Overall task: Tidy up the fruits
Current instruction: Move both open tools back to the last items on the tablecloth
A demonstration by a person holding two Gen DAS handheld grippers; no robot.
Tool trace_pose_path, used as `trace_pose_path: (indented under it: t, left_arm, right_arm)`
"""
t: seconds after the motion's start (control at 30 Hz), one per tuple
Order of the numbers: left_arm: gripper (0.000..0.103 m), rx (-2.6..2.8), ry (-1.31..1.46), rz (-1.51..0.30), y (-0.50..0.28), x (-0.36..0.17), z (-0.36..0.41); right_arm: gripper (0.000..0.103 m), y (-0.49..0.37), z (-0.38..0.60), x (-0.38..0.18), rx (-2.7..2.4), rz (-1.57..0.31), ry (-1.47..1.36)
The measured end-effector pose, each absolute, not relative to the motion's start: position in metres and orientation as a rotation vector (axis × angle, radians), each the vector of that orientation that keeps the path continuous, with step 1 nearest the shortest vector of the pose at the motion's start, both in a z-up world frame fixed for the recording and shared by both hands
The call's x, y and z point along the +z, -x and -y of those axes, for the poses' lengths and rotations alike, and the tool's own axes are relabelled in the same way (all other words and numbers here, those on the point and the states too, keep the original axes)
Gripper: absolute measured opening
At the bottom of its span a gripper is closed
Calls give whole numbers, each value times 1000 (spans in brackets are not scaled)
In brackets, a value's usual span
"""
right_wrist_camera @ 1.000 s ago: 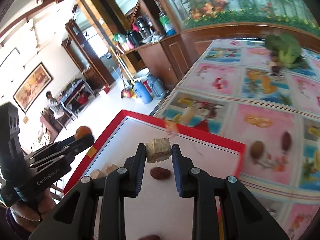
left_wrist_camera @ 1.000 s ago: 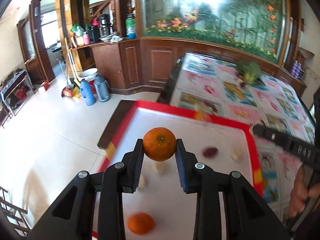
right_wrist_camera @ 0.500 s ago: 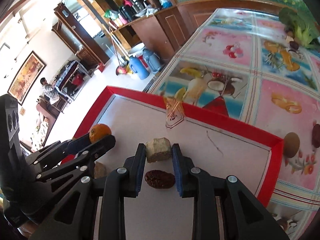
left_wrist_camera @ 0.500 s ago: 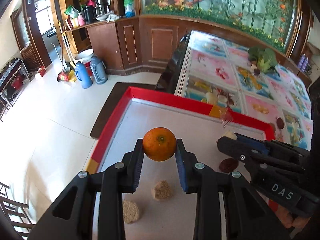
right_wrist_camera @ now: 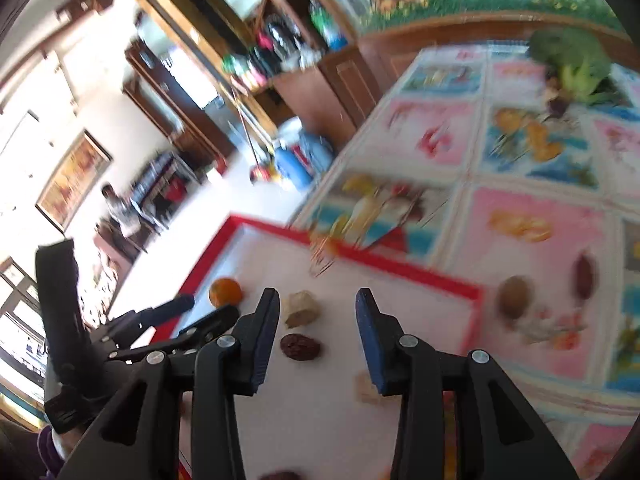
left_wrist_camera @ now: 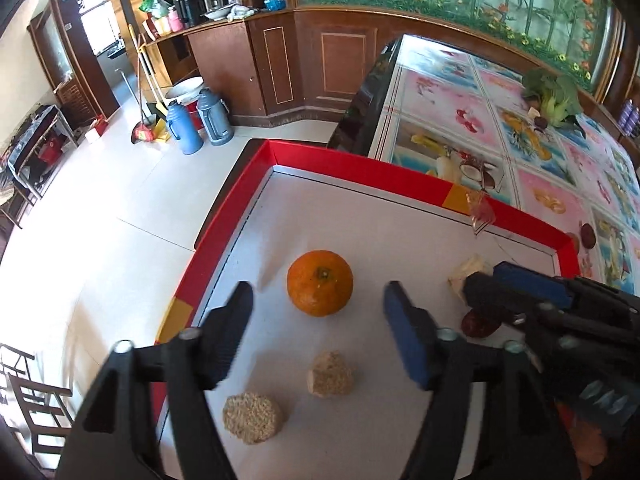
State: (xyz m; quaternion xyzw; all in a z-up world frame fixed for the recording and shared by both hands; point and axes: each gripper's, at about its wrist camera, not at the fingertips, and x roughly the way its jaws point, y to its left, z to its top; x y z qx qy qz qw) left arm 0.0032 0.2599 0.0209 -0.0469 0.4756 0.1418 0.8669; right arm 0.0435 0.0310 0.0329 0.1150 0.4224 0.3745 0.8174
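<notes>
the orange point(left_wrist_camera: 320, 283) is round, bright and glossy, its green stem scar facing up. it sits on the white floor of the red-rimmed tray point(left_wrist_camera: 360, 168), near the left rim, between the spread fingers of the left gripper point(left_wrist_camera: 318, 300) and touching neither. that gripper is wide open with nothing in it.

the right gripper point(right_wrist_camera: 316, 308) is parted too. a pale chunk point(right_wrist_camera: 302, 308) and a dark red date point(right_wrist_camera: 300, 347) lie on the tray between its fingers, free of both pads.

counted on the tray in the left view: one orange, one date, one pale chunk, two tan grainy cakes point(left_wrist_camera: 331, 374) in front of the orange. the blurred right view adds another pale piece point(right_wrist_camera: 366, 390) by the right finger.

on the fruit-print cloth point(right_wrist_camera: 540, 216) beyond the rim: one brown round fruit point(right_wrist_camera: 516, 295), one dark date point(right_wrist_camera: 583, 274), one bunch of greens point(right_wrist_camera: 576, 64).
</notes>
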Motion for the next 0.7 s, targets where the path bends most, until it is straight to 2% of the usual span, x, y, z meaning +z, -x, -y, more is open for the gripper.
trace_pose_path:
  t: [0.13, 0.33, 0.37, 0.7]
  left_arm:
    - [72, 303, 117, -956, 11, 33, -252]
    - [74, 243, 62, -868, 29, 56, -211]
    - [74, 220, 46, -859, 30, 59, -203]
    - [74, -13, -73, -798, 6, 70, -119]
  right_arm:
    - [39, -54, 30, 38, 713, -812, -284]
    - [36, -89, 95, 17, 556, -894, -388]
    - [31, -94, 99, 11, 536, -915, -395]
    - [30, -105, 76, -4, 508, -972, -305]
